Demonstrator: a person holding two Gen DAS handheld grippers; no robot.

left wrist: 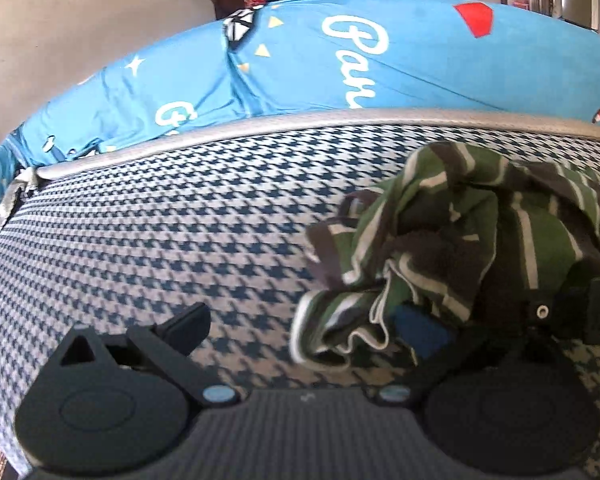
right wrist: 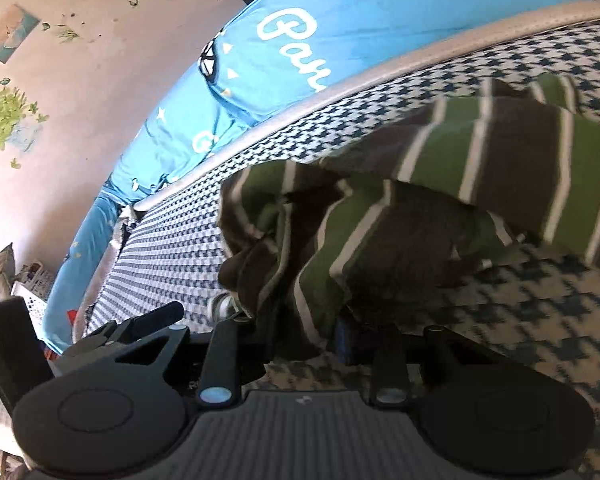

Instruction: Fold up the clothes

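Left tool [left wrist: 312,328] stands wide beside the crumpled striped garment [left wrist: 460,240] on houndstooth cloth [left wrist: 160,232].

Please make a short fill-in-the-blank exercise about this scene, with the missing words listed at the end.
1. The crumpled garment has green, brown and ____ stripes.
2. It lies on a surface covered in blue-and-white ____ fabric.
3. Behind the grey piped edge lies a bright ____ sheet with white lettering.
4. The right hand-held gripper has closed on the garment's ____ edge.

Missing words: white; houndstooth; blue; near
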